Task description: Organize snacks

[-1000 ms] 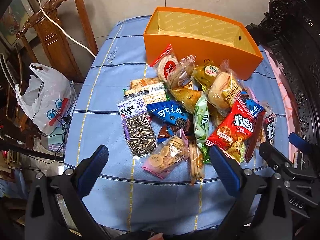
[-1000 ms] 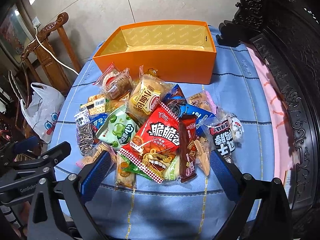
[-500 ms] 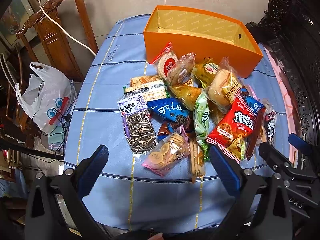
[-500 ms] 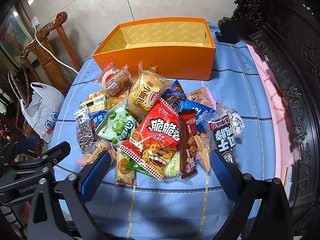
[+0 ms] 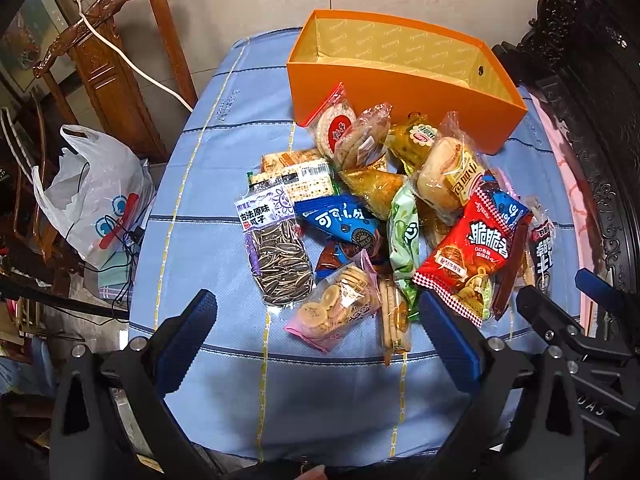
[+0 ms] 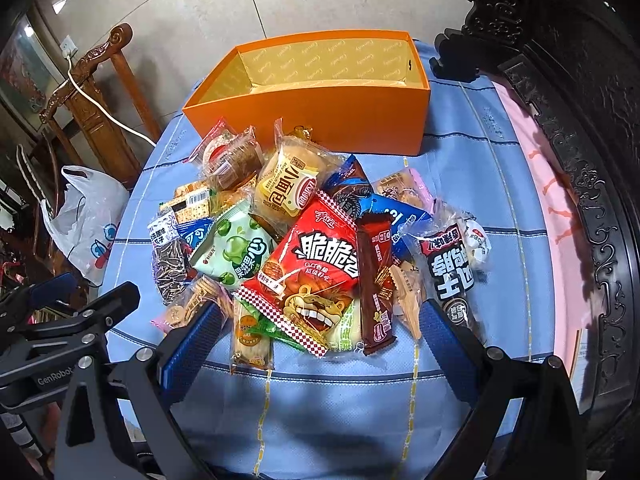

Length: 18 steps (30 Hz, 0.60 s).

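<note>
A heap of packaged snacks lies on the blue tablecloth point(image 5: 208, 264) in front of an empty orange box point(image 5: 404, 92) point(image 6: 320, 124). Nearest my left gripper point(image 5: 316, 320) are a pink bag of round biscuits point(image 5: 336, 312) and a sunflower seed packet point(image 5: 280, 256). The left gripper is open, above the near cloth, holding nothing. My right gripper point(image 6: 320, 324) is also open, its fingers either side of the red chip bag point(image 6: 308, 276) and a brown chocolate bar point(image 6: 374, 288), without touching them. A bread pack point(image 6: 286, 190) and a green packet point(image 6: 236, 248) lie further in.
A carved wooden chair point(image 5: 116, 68) with a white cable stands left of the table. A white plastic bag point(image 5: 92, 196) sits on the floor below it. Dark carved furniture point(image 6: 580, 92) borders the right side, with a pink cloth strip point(image 6: 540, 184) along that edge.
Both grippers have drifted slightly forward toward the snack pile. The snacks and the box have not moved.
</note>
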Available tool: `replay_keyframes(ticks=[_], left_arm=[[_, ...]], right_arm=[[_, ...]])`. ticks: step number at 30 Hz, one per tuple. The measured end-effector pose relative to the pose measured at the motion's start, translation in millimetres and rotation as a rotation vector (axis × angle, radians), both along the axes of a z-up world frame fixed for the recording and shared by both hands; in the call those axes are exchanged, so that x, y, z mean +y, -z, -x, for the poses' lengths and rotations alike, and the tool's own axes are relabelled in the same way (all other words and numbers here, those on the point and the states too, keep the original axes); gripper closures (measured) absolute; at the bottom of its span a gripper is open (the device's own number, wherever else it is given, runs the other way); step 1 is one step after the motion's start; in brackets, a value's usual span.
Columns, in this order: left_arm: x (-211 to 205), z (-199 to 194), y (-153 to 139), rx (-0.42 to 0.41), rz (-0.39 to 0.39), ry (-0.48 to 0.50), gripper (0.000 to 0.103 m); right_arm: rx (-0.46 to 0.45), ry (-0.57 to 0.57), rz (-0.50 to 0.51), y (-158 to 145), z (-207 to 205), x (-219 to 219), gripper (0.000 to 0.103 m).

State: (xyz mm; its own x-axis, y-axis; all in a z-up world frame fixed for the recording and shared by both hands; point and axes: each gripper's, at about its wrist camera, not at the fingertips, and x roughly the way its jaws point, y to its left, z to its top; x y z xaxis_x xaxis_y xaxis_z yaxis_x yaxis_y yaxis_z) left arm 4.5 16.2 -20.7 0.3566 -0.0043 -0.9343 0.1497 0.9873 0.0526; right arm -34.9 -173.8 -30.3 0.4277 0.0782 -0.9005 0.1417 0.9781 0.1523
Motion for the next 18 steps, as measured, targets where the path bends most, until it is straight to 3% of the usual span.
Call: replay_keyframes(ticks=[18], left_arm=[[-3.1, -3.5, 6.8, 0.016, -0.004, 0.004, 0.004]], right_arm=[[0.015, 0.004, -0.013, 7.3, -3.3, -1.2, 0.004]])
